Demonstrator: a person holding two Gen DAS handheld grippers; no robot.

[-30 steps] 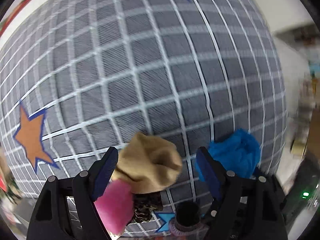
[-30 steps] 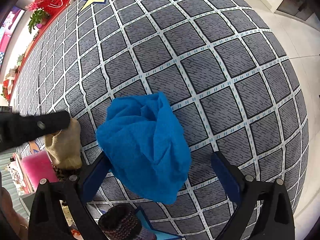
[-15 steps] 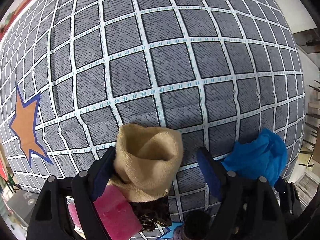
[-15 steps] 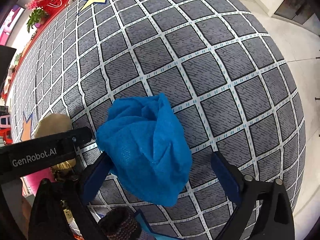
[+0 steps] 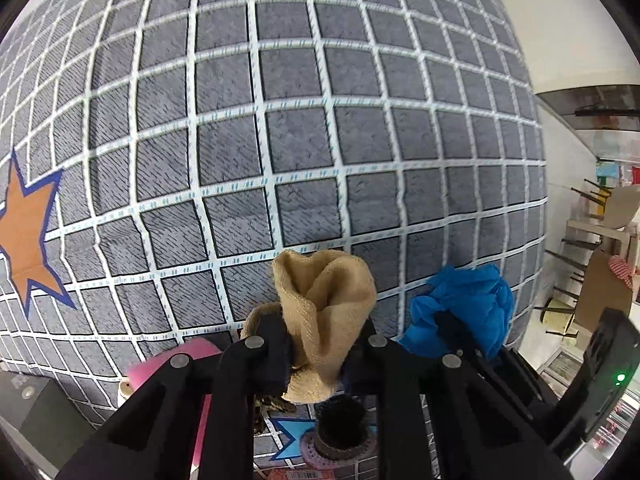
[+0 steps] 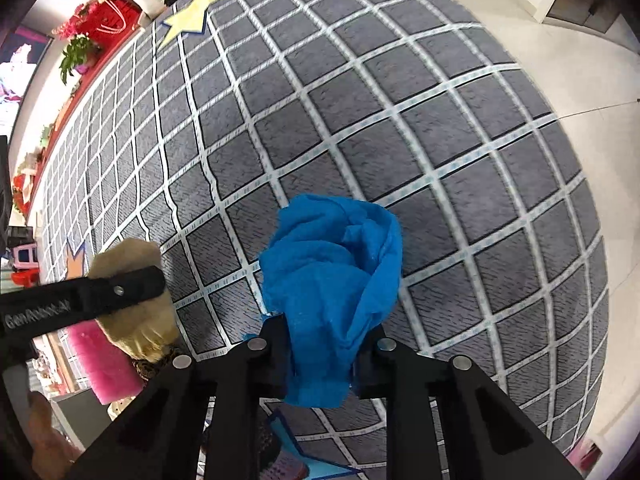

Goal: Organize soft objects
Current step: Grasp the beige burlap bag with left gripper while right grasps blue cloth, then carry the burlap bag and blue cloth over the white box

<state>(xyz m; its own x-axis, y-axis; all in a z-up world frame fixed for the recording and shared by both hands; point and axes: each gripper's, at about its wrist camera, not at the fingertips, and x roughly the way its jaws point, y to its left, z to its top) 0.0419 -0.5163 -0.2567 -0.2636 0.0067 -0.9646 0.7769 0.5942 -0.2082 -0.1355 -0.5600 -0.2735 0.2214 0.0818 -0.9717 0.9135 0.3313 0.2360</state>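
Observation:
My left gripper [image 5: 316, 354] is shut on a tan knitted cloth [image 5: 326, 304], which bunches up above the fingers over the grey checked carpet [image 5: 240, 140]. My right gripper [image 6: 322, 360] is shut on a crumpled blue cloth [image 6: 332, 276]. The blue cloth also shows at the right of the left wrist view [image 5: 464, 312]. The tan cloth and the left gripper's finger show at the left of the right wrist view [image 6: 132, 312].
A pink foam roll [image 6: 102, 364], a leopard-print piece [image 5: 272, 404] and a dark knitted hat [image 5: 340, 428] lie below the grippers. Orange [image 5: 28, 224] and yellow [image 6: 188, 16] stars mark the carpet. White tiled floor [image 6: 560, 40] borders it; chairs [image 5: 608, 216] stand at the right.
Both grippers have closed: the left on the tan cloth, the right on the blue cloth. Both cloths now stand bunched between the fingers.

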